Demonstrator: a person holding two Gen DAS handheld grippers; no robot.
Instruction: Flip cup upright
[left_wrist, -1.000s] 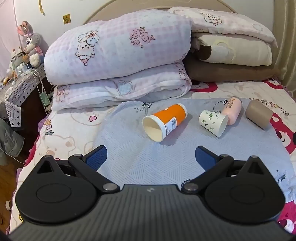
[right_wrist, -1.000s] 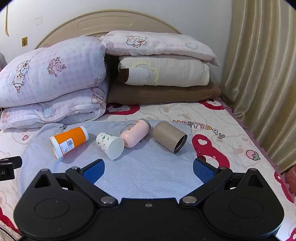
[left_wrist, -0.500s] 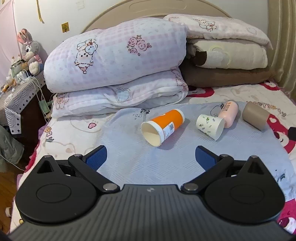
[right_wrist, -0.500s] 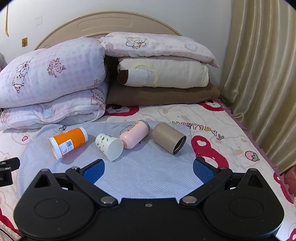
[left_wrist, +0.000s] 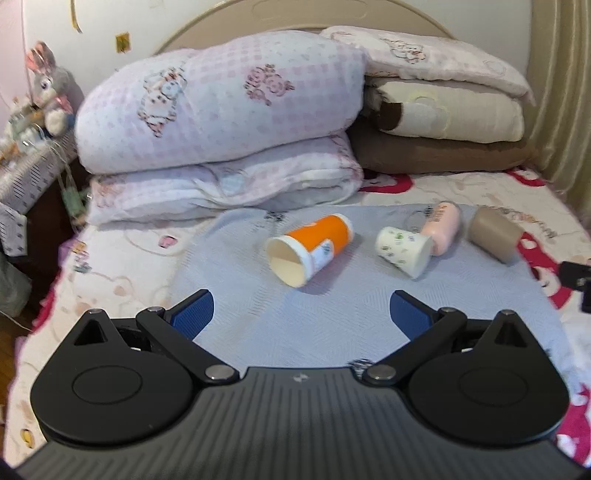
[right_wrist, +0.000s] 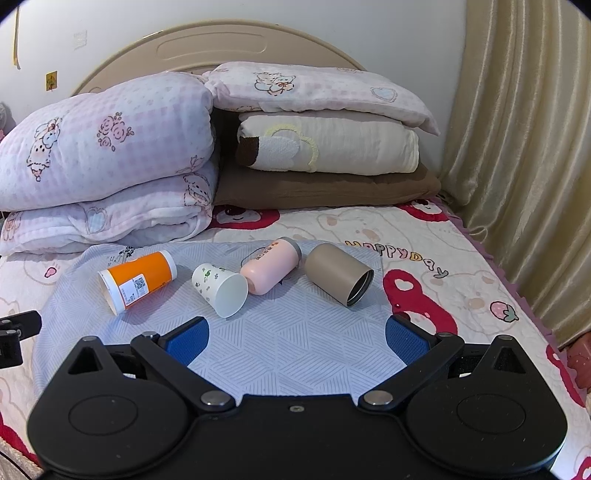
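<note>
Several cups lie on their sides in a row on a light blue mat on the bed. From left: an orange cup, a white patterned paper cup, a pink cup, a tan cup. My left gripper is open and empty, short of the orange cup. My right gripper is open and empty, short of the paper and pink cups.
Folded quilts and stacked pillows fill the head of the bed behind the cups. A nightstand with a plush rabbit stands at the left. A curtain hangs at the right edge of the bed.
The left gripper has drawn back and tilted up a little, so the cups sit smaller and higher in its view. The right gripper has barely moved. The cups have not moved.
</note>
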